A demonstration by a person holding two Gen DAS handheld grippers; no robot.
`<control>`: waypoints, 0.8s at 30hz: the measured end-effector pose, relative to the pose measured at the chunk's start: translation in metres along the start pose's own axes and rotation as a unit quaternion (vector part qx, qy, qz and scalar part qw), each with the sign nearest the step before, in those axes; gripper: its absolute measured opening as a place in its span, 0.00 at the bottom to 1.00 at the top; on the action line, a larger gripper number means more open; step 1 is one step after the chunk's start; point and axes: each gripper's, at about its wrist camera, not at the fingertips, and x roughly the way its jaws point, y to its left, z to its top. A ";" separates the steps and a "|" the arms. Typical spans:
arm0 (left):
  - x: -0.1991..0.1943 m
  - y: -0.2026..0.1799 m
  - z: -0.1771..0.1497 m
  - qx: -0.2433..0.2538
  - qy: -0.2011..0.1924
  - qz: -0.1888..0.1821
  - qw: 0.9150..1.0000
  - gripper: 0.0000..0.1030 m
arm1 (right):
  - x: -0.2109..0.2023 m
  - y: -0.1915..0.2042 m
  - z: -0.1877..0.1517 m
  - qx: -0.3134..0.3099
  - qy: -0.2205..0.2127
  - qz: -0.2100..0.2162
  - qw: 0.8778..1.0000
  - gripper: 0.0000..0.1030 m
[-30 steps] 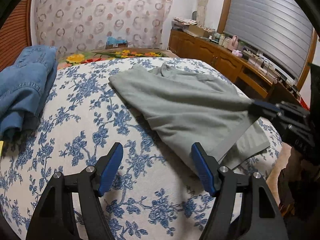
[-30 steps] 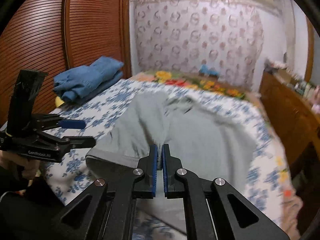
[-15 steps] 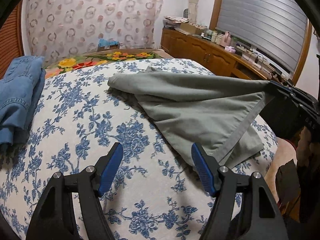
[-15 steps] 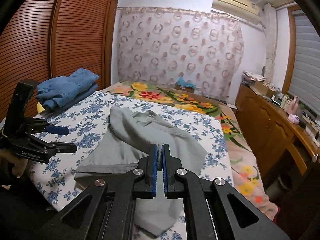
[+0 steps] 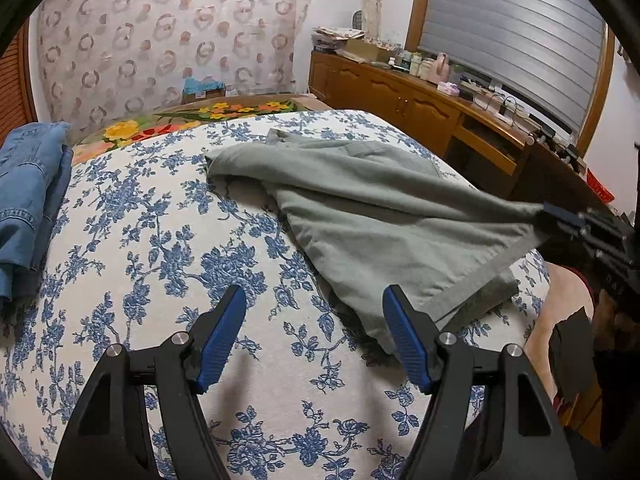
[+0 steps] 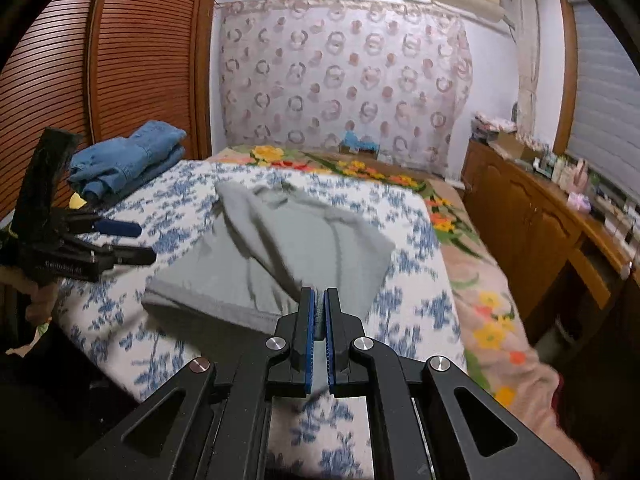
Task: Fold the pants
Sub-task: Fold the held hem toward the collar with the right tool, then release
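Note:
Grey-green pants (image 5: 380, 208) lie across a bed with a blue-flowered cover (image 5: 140, 240). One corner of them is lifted and stretched taut towards the right. My right gripper (image 5: 560, 216) is shut on that corner, and in the right wrist view the cloth (image 6: 288, 248) runs into the closed right gripper (image 6: 318, 300). My left gripper (image 5: 314, 308) hangs open above the cover, only flowered cloth between its fingers, with the pants' near hem beside its right finger. The left gripper (image 6: 124, 240) also shows at the left of the right wrist view.
A pile of blue jeans (image 5: 28, 184) (image 6: 128, 156) rests at the bed's far left. A wooden dresser (image 5: 420, 108) (image 6: 520, 216) crowded with small items runs along the right wall. Louvred wardrobe doors (image 6: 100, 60) stand on the left, and a flowered blanket (image 6: 480, 300) hangs off the bed's right side.
My right gripper has drawn back with the pants corner, lifting a flat layer into a taut sheet. The left gripper has drifted a little sideways, still open.

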 end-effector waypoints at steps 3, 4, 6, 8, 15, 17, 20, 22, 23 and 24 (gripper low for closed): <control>0.003 -0.003 -0.002 0.001 0.005 -0.001 1.000 0.70 | 0.009 -0.003 -0.010 0.010 0.026 0.004 1.000 0.04; 0.005 -0.004 -0.003 0.002 0.007 0.000 1.000 0.70 | 0.014 -0.002 -0.014 0.010 0.038 0.005 0.999 0.04; 0.007 -0.005 -0.004 0.003 0.010 -0.001 1.000 0.70 | 0.022 -0.006 -0.020 0.012 0.055 0.003 0.998 0.04; 0.011 -0.007 -0.007 0.005 0.016 -0.001 1.000 0.70 | 0.028 -0.009 -0.023 0.023 0.069 0.011 0.997 0.04; 0.021 -0.010 -0.015 0.012 0.035 0.004 0.999 0.70 | 0.021 -0.020 -0.017 0.042 0.066 0.024 0.997 0.04; 0.022 -0.007 -0.016 0.007 0.037 0.002 0.999 0.70 | 0.020 -0.023 -0.015 0.044 0.060 0.031 0.997 0.06; 0.021 -0.003 -0.015 0.001 0.034 0.003 0.999 0.70 | 0.015 -0.027 -0.008 0.037 0.045 0.027 0.998 0.19; 0.017 -0.001 -0.013 -0.002 0.027 0.003 1.000 0.70 | 0.019 -0.028 -0.002 0.030 0.037 0.022 0.999 0.24; 0.015 0.001 -0.012 -0.004 0.022 0.004 1.000 0.70 | 0.021 -0.028 0.005 0.026 0.034 0.024 0.999 0.24; 0.012 0.003 -0.010 -0.006 0.018 0.006 1.000 0.70 | 0.023 -0.027 0.010 0.023 0.030 0.027 0.999 0.24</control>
